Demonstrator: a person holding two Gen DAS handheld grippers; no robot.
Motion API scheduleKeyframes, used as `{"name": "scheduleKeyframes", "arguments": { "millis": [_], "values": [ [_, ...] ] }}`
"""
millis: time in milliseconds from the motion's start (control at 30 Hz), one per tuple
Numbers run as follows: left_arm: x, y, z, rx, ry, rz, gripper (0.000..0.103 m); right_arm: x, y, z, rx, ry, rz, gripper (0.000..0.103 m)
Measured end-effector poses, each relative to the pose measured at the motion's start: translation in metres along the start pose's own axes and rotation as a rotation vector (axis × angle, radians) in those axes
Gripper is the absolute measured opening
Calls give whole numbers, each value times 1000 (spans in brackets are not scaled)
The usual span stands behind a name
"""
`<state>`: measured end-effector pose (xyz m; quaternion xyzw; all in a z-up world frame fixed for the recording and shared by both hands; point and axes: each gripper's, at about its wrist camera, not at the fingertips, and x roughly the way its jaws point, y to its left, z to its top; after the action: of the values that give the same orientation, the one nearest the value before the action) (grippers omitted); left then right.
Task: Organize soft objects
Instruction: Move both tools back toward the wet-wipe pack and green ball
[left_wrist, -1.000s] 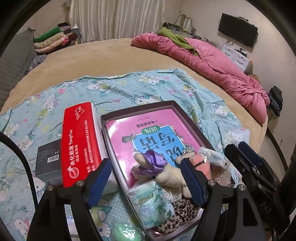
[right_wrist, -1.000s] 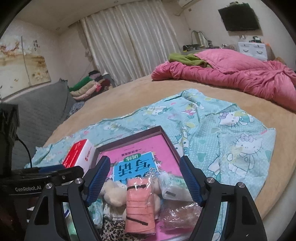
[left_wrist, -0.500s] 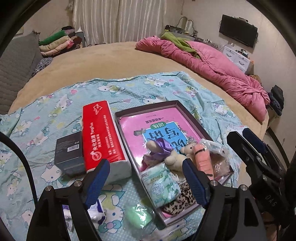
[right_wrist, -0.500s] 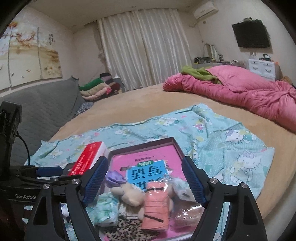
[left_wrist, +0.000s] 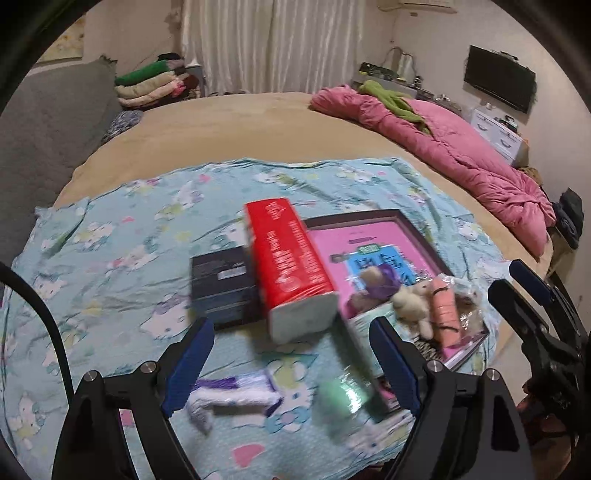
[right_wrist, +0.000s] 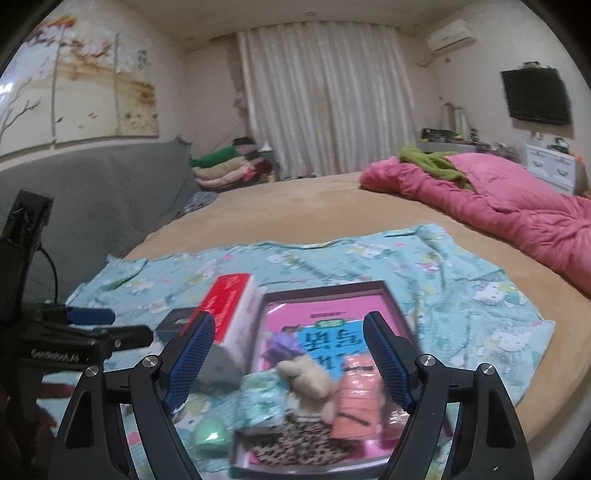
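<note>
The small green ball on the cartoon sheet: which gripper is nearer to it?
Left. The green ball lies just ahead of the left gripper, between its open jaws; the right gripper hangs over the tray, ball to its left.

I see a big round bed with a tan plush cover (left_wrist: 240, 122). A crumpled pink quilted duvet (left_wrist: 461, 155) lies along its far right edge, with a green garment (left_wrist: 395, 101) on top. A light-blue cartoon-cat printed cloth (left_wrist: 110, 258) is spread over the near part. Directly on that cloth: a shallow dark-rimmed tray with a pink printed bottom (left_wrist: 391, 214), a red and white tissue pack (left_wrist: 291, 258) touching the tray's left side, a flat black box (left_wrist: 218, 284) just left of the pack, a blurred white-and-purple packet (left_wrist: 236, 397) and a blurred mint-green round thing (left_wrist: 343, 398) nearest me.
</note>
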<state>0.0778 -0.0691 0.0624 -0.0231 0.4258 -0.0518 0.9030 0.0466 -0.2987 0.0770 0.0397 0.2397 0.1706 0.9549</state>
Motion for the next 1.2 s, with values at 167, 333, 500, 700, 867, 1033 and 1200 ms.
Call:
{"name": "scheduleKeyframes", "arguments": {
  "millis": [167, 333, 500, 700, 867, 1033, 1200],
  "values": [
    [-7, 30, -11, -33, 3, 31, 86, 5, 29, -5, -55, 42, 52, 83],
    [-11, 52, -21, -66, 13, 51, 86, 12, 48, -11, -78, 95, 99, 83],
    [-10, 63, -31, -67, 25, 73, 86, 17, 63, -17, -122, 133, 113, 83],
    [-5, 77, -40, -80, 45, 87, 86, 26, 79, -28, -175, 193, 141, 83],
    [4, 89, -50, -84, 69, 98, 86, 35, 89, -37, -225, 239, 142, 83],
    [13, 100, -61, -110, 96, 76, 86, 42, 95, -44, -260, 271, 137, 83],
    [23, 101, -70, -89, 125, 21, 86, 49, 100, -51, -292, 297, 135, 83]
  ]
}}
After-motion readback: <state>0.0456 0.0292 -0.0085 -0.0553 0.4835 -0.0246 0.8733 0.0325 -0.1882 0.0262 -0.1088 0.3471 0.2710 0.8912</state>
